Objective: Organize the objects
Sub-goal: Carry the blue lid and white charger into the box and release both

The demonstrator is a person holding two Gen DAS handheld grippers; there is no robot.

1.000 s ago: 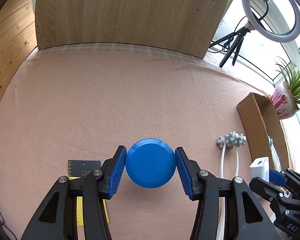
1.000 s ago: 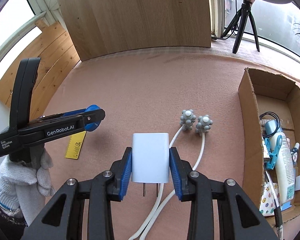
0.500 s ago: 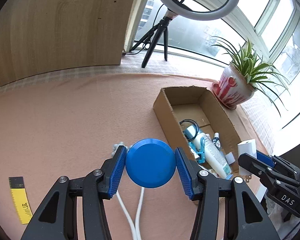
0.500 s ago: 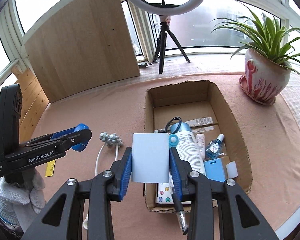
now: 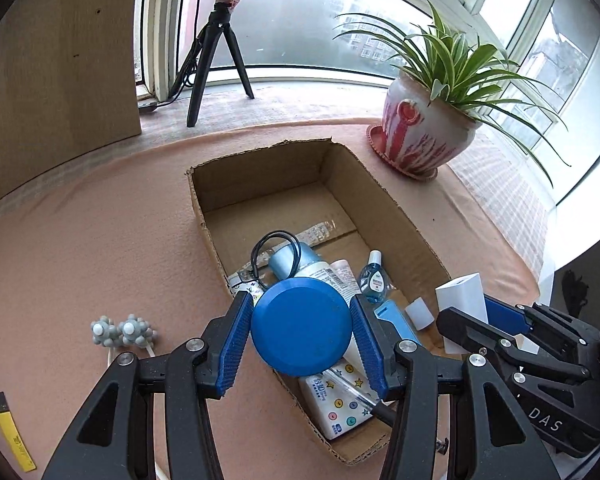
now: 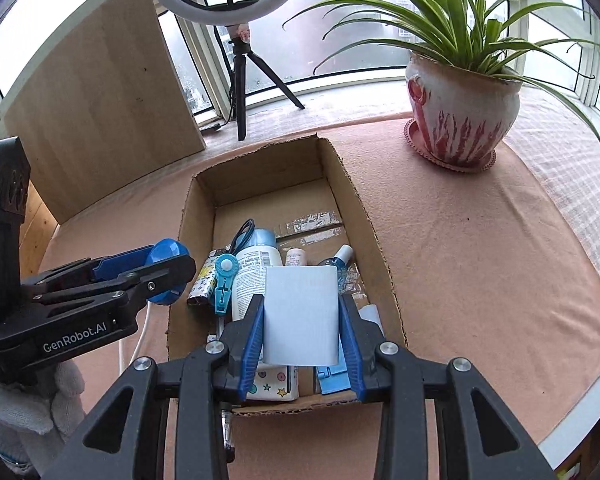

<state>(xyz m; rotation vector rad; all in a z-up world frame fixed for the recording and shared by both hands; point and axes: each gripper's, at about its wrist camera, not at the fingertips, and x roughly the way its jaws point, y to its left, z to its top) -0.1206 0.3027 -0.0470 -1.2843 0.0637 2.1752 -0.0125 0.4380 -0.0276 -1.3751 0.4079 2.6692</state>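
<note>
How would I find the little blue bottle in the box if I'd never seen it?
Find the open brown cardboard box near the red-and-white plant pot. Among the things lying inside, look beside the big white tube with a pale blue cap. The small clear bottle of blue liquid has a white cap; it is the only see-through one.

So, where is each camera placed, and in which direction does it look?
Left wrist: on the left gripper holding a blue disc, facing down into the cardboard box; right gripper at its right edge.
Right wrist: on the right gripper holding a white charger, same direction; gloved hand at left.
Shared: box, potted plant.
</note>
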